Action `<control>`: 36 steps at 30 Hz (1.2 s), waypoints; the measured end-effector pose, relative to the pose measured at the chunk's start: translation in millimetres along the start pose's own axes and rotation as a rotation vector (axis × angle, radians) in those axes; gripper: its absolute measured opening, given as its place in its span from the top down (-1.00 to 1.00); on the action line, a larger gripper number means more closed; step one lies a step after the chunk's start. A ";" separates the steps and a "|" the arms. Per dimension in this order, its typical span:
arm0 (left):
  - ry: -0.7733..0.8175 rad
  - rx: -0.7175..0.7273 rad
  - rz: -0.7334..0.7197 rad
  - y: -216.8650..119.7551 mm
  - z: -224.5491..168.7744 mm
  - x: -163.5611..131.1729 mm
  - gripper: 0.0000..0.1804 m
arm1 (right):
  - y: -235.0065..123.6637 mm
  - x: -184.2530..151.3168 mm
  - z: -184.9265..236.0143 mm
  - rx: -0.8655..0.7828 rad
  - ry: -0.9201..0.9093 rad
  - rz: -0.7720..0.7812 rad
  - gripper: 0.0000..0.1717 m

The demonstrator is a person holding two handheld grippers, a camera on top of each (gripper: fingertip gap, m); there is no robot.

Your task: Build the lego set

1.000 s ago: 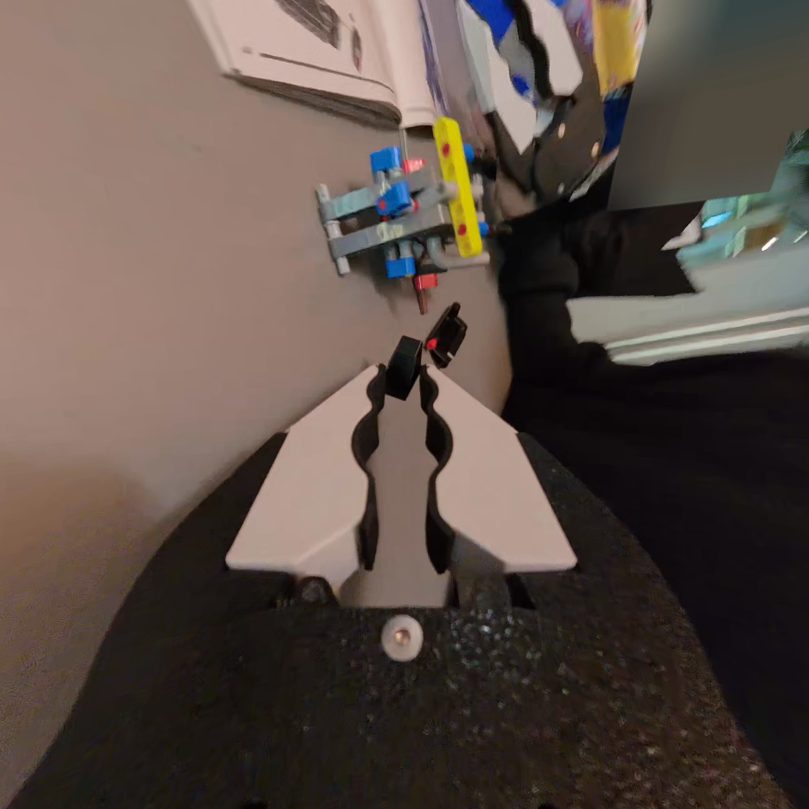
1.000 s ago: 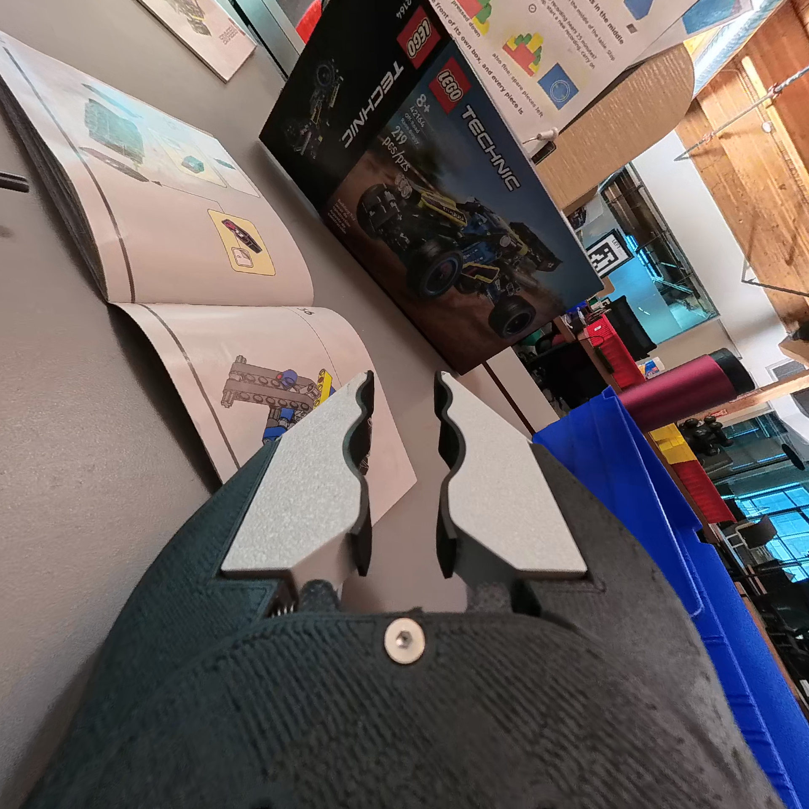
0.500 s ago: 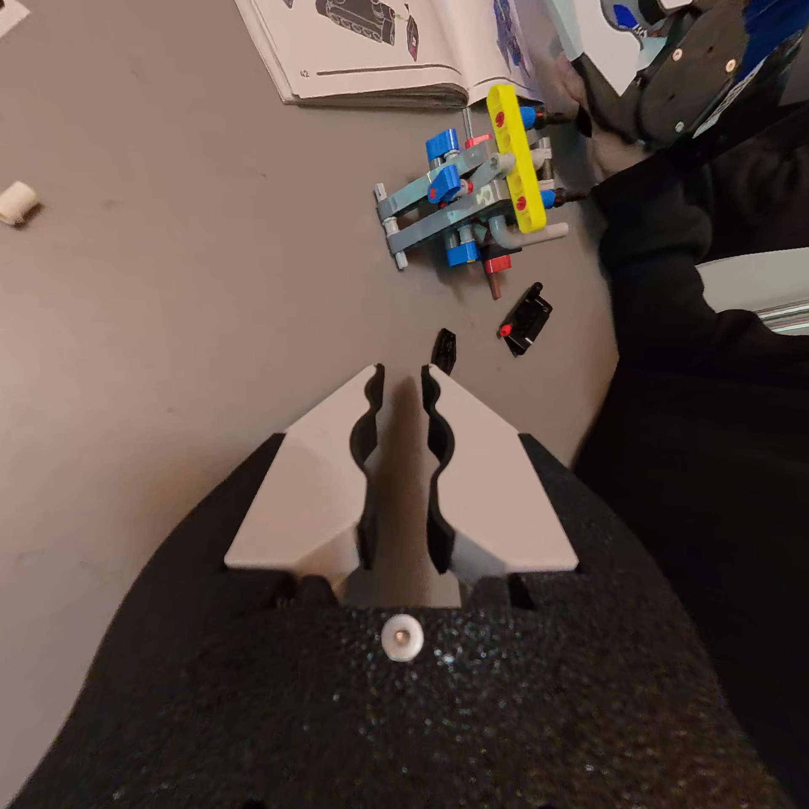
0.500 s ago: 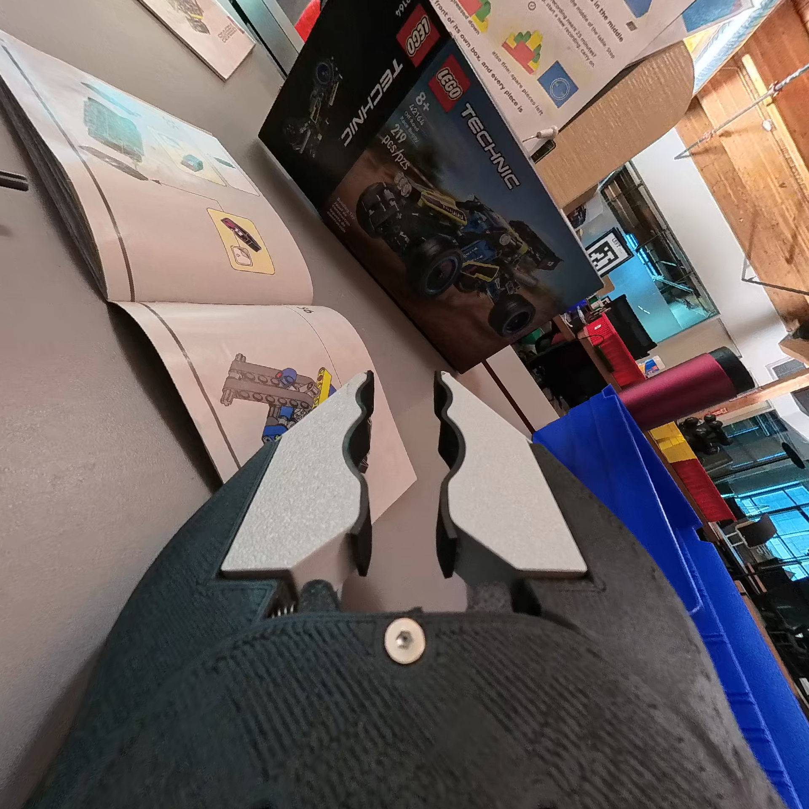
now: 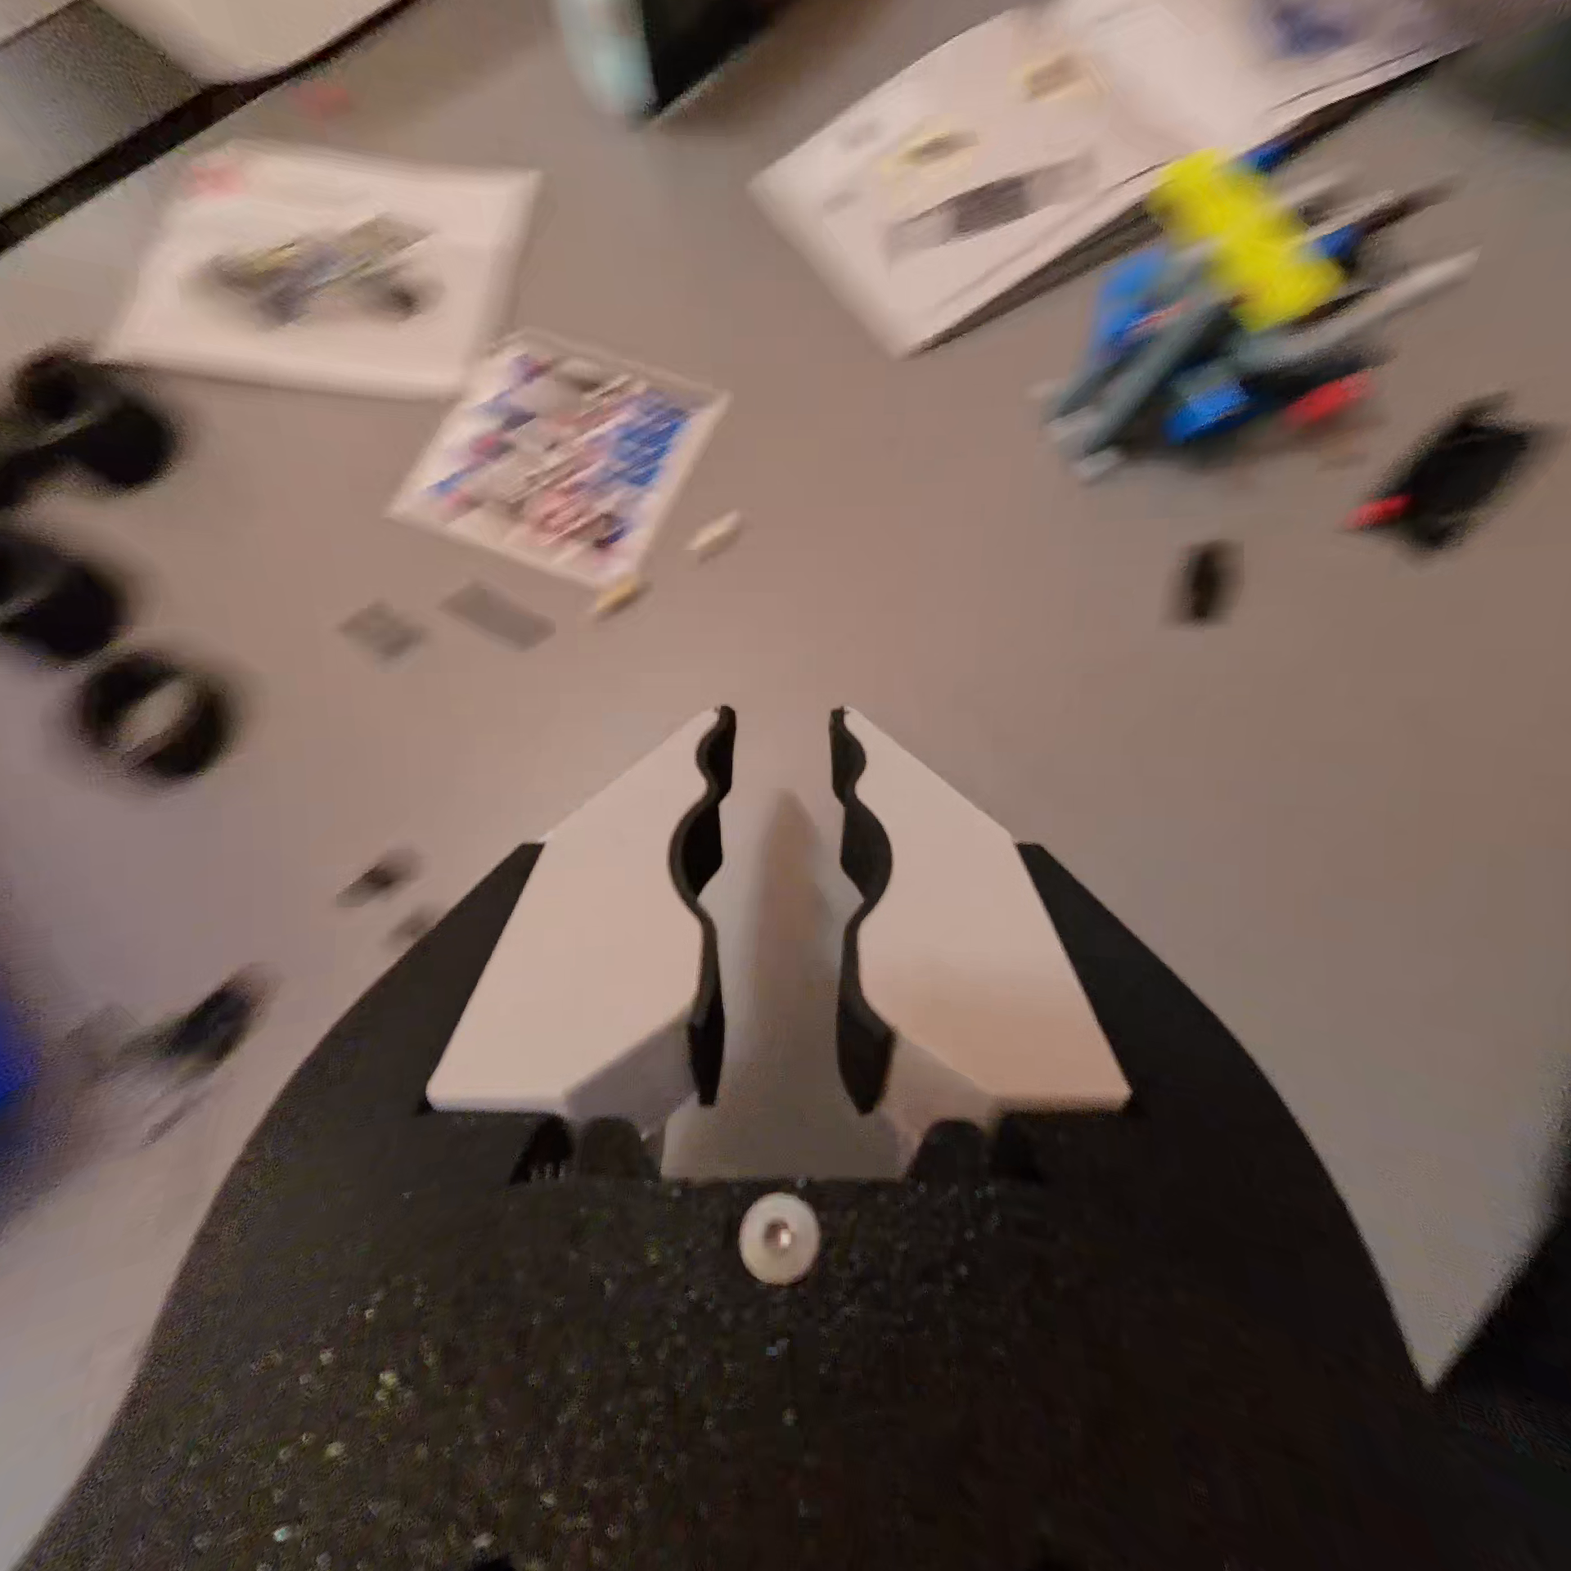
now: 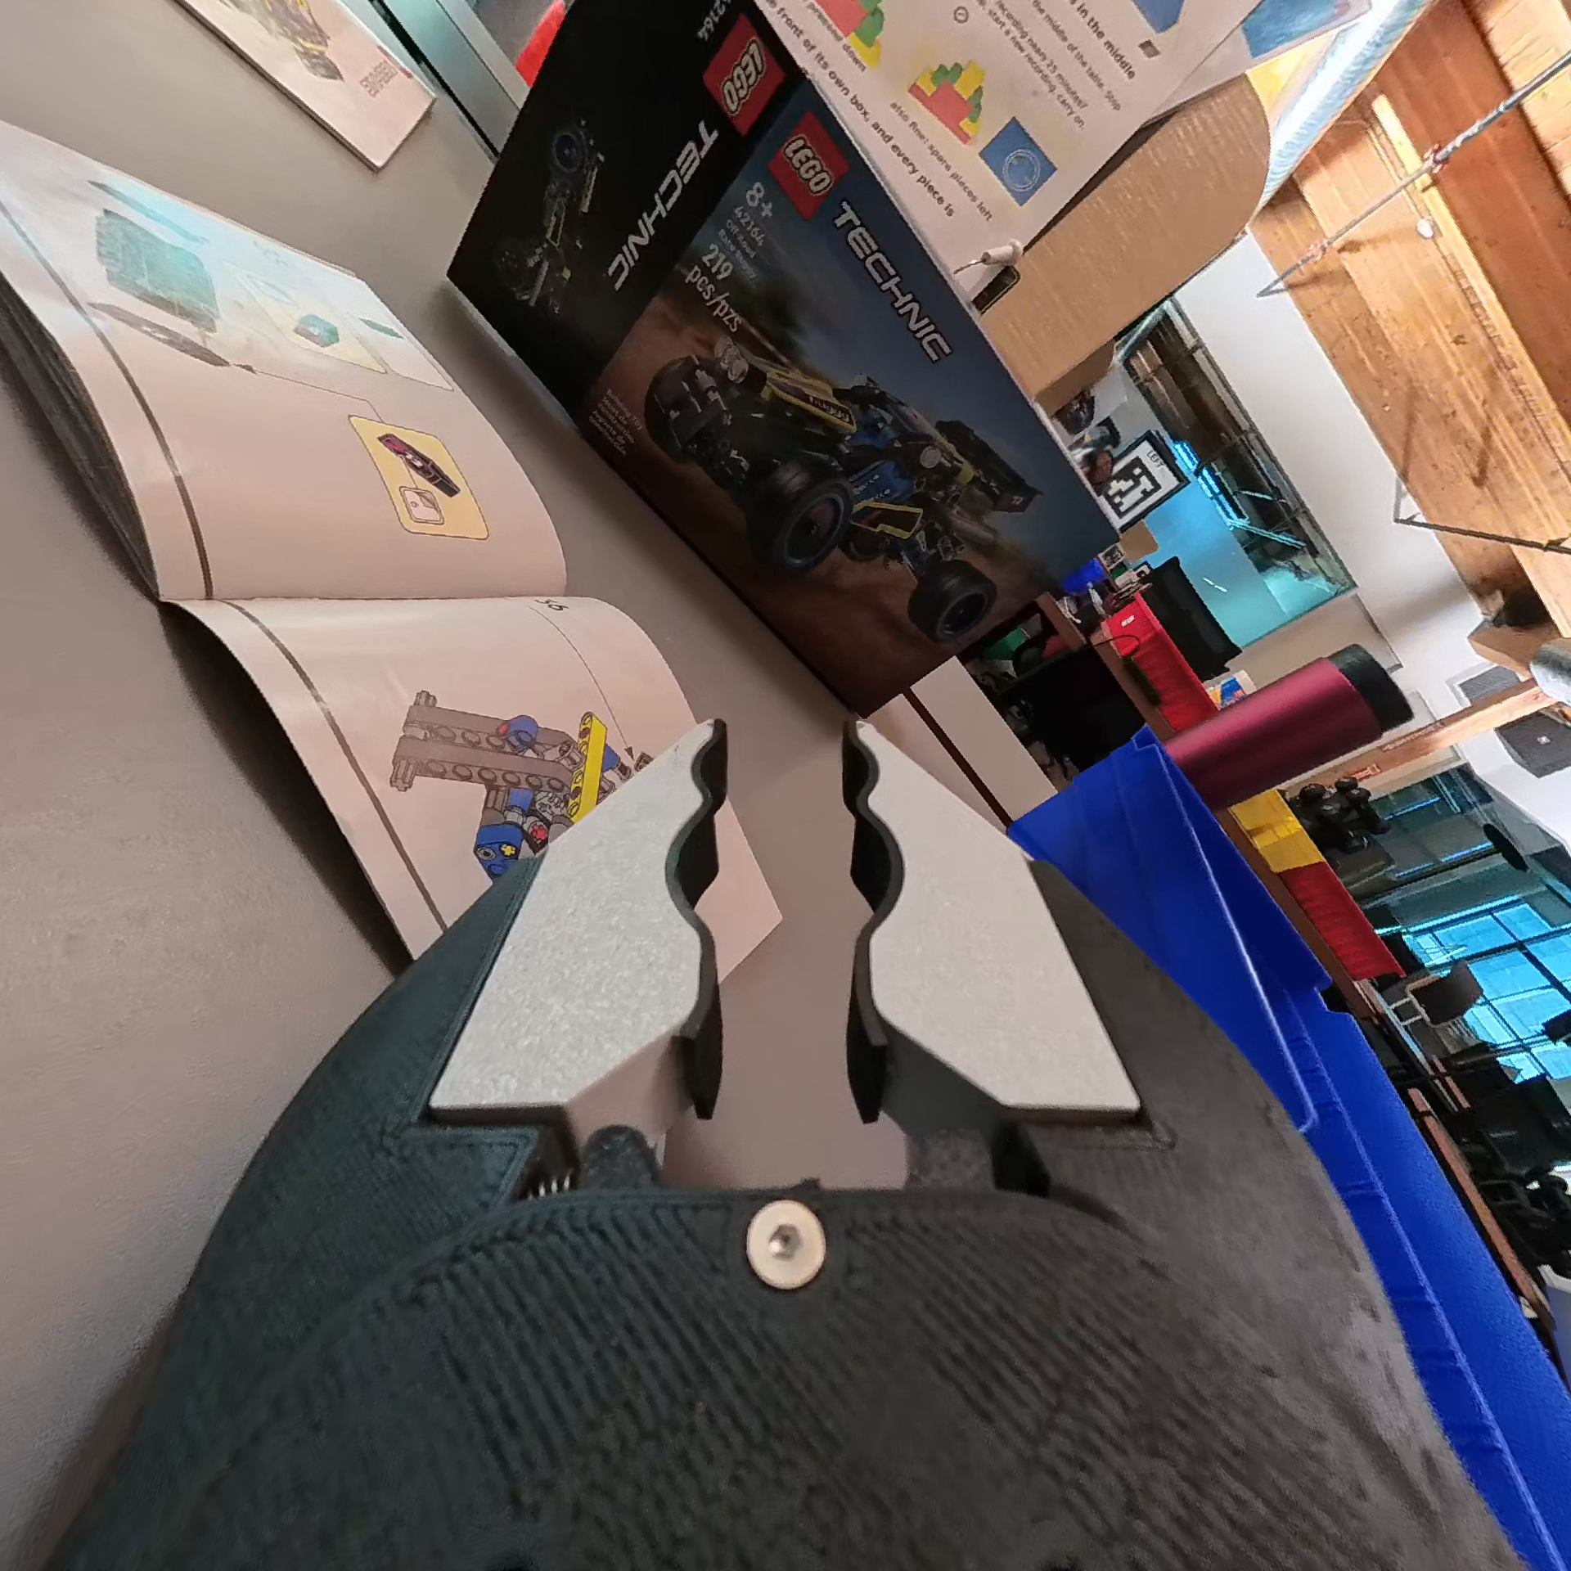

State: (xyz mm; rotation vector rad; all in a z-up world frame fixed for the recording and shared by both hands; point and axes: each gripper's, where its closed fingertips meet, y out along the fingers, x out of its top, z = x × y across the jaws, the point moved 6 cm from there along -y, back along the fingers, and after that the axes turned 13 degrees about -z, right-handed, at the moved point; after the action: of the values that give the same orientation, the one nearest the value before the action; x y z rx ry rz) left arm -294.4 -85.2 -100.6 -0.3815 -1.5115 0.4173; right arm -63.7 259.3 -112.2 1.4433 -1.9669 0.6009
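The left wrist view is blurred by motion. My left gripper [image 5: 782, 723] is open and empty above the bare grey table [image 5: 850, 595]. A small black piece [image 5: 1200, 581] lies to its right, and a black piece with a red pin [image 5: 1437, 493] lies farther right. A grey, blue and yellow brick assembly [image 5: 1207, 340] sits at the upper right. My right gripper [image 6: 782, 735] is open and empty, low over the table, beside an open instruction booklet [image 6: 340, 595].
Several black tyres [image 5: 127, 646] lie at the left, a sticker sheet [image 5: 561, 459] and leaflets [image 5: 323, 272] in the middle. In the right wrist view a toy set box [image 6: 765, 382] stands behind the booklet and a blue bin [image 6: 1275, 978] stands at the right. The grippers' ends are close to 40 cm from one another.
My left gripper let go of the small black piece, which now lies on the table, then opened wider and swung away to the left. The right gripper has not moved.
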 end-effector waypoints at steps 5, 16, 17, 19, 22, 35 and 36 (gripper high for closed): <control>-0.072 0.279 0.177 -59.3 97.5 -33.6 0.75 | 2.4 -0.7 0.0 0.006 0.002 0.004 0.72; 0.093 0.169 0.362 -33.1 141.8 -58.7 0.82 | 1.9 -3.8 3.1 0.018 -0.013 0.020 0.72; 0.078 0.172 0.357 -31.7 142.5 -58.8 0.87 | 1.6 -4.1 3.2 0.018 -0.015 0.022 0.72; 0.059 0.192 0.358 -30.9 144.2 -58.8 0.90 | 1.3 -4.3 2.5 0.014 -0.013 0.022 0.72; 0.048 0.194 0.362 -30.8 141.7 -58.4 0.92 | 1.7 -4.7 2.7 0.016 -0.014 0.023 0.72; 0.460 -0.326 -0.123 8.3 -48.4 41.9 0.92 | -29.6 45.7 -9.3 0.207 0.450 0.032 0.53; 0.497 -0.406 -0.172 18.2 -76.0 44.0 0.92 | -37.3 58.2 -2.3 0.290 0.550 0.052 0.48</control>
State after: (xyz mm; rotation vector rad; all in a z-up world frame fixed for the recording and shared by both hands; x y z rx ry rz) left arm -218.3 -46.6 -73.2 -0.6166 -1.1200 -0.1247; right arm -39.9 210.5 -69.3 1.2156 -1.5257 1.2032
